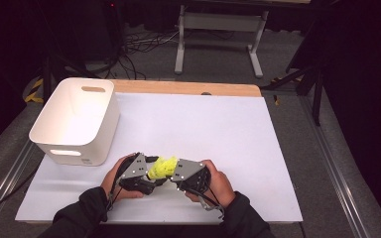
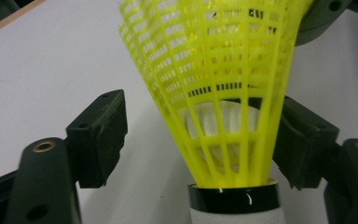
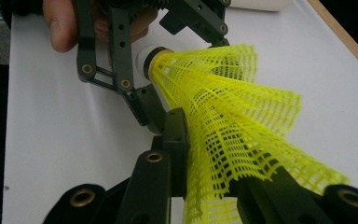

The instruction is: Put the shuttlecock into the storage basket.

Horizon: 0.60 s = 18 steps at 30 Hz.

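A yellow plastic shuttlecock (image 1: pixel 161 167) hangs between my two grippers near the front edge of the white table sheet (image 1: pixel 203 129). My right gripper (image 3: pixel 214 163) is shut on the wide end of its mesh skirt (image 3: pixel 242 116), which is squashed flat between the jaws. My left gripper (image 2: pixel 203 137) stands open around the narrow end, just above the black band and white cork (image 2: pixel 235 212). One pad (image 2: pixel 102 135) is clear of the skirt; the other pad (image 2: pixel 303 140) sits close beside it. From above, the left gripper (image 1: pixel 154 172) and right gripper (image 1: pixel 172 173) face each other.
A white plastic bin (image 1: pixel 77 119) with handle slots stands at the table's left. The wooden table edge (image 1: pixel 188 88) runs along the back. Beyond it, a metal frame (image 1: pixel 218 29) and cables lie on the floor.
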Each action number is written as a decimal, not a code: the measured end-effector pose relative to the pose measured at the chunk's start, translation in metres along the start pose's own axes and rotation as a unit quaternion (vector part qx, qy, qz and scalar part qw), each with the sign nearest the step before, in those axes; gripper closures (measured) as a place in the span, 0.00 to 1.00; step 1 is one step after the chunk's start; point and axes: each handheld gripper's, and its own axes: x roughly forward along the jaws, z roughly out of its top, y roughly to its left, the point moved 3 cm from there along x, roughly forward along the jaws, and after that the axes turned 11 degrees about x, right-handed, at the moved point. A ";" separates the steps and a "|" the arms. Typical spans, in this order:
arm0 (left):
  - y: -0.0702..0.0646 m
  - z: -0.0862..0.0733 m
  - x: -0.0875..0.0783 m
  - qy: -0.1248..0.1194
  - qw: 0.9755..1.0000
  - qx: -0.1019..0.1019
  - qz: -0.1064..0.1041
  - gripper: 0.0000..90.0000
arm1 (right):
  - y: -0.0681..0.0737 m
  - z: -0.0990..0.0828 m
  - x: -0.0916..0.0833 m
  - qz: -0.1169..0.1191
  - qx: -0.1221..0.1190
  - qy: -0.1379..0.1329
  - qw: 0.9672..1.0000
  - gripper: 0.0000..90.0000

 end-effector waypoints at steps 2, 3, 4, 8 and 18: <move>0.001 0.000 0.001 0.000 1.000 -0.002 -0.001 0.37 | 0.000 0.001 0.001 -0.001 -0.004 0.005 1.000 0.88; 0.001 0.001 0.002 -0.002 1.000 -0.004 -0.002 0.38 | 0.000 0.002 0.001 -0.001 -0.003 0.006 1.000 0.88; 0.001 0.001 0.002 -0.002 1.000 -0.004 -0.002 0.39 | 0.000 0.002 0.001 -0.001 -0.004 0.007 1.000 0.87; 0.002 0.003 0.006 -0.001 1.000 0.000 -0.009 0.44 | 0.000 0.006 0.002 0.000 -0.006 0.007 1.000 0.87; 0.002 0.005 0.009 0.000 1.000 0.001 -0.020 0.51 | 0.002 0.009 0.004 0.006 -0.009 0.012 1.000 0.85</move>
